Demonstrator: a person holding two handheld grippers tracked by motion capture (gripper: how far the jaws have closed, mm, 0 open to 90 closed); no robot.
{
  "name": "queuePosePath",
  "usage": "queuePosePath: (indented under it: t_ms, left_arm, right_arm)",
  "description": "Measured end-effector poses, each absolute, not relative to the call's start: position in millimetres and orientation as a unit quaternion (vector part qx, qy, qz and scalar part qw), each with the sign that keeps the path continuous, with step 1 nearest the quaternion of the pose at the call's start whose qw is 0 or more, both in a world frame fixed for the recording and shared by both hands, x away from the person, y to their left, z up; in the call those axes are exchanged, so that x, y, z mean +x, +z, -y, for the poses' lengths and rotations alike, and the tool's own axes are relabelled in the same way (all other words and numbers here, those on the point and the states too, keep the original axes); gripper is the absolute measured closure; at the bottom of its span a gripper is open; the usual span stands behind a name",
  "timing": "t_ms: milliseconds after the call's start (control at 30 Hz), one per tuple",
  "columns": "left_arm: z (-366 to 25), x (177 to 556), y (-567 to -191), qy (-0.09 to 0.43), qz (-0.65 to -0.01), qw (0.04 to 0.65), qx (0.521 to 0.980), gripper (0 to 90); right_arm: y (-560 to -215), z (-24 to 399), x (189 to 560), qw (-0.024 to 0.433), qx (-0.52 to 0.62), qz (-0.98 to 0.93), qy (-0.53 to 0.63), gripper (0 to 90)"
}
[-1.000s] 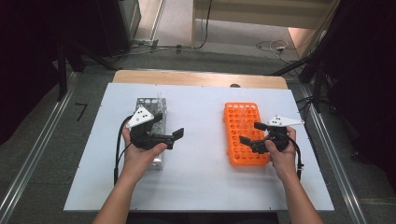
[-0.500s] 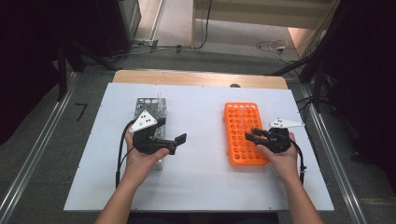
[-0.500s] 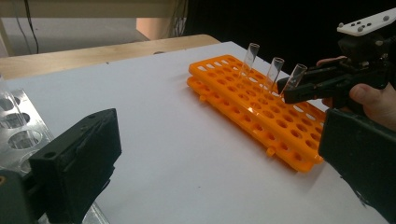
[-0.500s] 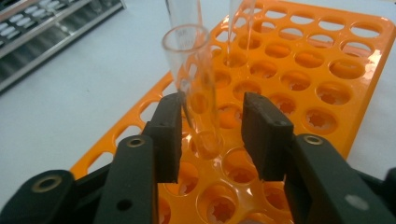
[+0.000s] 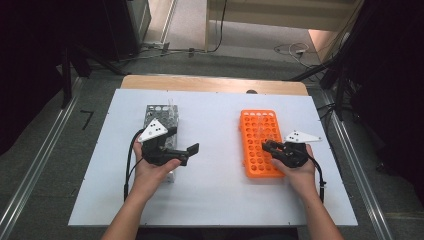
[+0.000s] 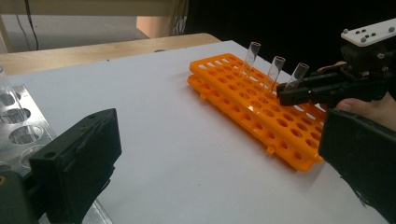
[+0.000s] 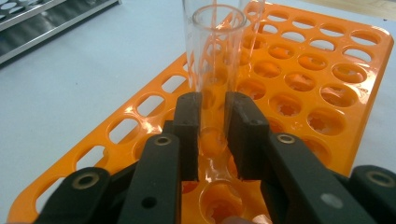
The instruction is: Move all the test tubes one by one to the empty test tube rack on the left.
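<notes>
the orange rack (image 6: 261,109) holds three glass tubes; right gripper (image 7: 212,135) fingers have just closed on the nearest tube (image 7: 212,70); left gripper (image 6: 219,158) fingers open.

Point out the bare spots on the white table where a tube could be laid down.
Bare white table lies between the silver metal rack and the orange plastic rack, and along the near edge. It is crowded at the orange rack, where the right gripper clamps a clear glass tube.

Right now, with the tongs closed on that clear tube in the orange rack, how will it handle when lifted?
The tube looks thin, clear and smooth, so probably light, slippery and fragile. It leans in the rack, so it may snag.
</notes>
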State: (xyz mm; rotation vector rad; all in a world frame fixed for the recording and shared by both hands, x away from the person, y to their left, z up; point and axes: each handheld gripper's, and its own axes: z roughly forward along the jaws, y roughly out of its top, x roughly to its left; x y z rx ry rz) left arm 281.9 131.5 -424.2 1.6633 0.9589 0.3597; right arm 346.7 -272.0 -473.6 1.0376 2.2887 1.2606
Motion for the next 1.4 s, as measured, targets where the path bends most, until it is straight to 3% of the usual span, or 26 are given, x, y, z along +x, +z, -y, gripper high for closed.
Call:
queuePosePath:
  t_ms: [400,1400]
  left_arm:
    - [-130.6,282.1,-423.7,0.152,-0.405,0.561,0.706,0.0]
    - [-126.9,278.5,-417.7,0.151,-0.396,0.563,0.709,0.0]
  right_arm:
    - [-467.2,273.3,346.7,0.154,0.377,-0.796,0.447,73.5]
    - [-410.1,274.1,329.3,0.168,0.372,-0.774,0.485,73.6]
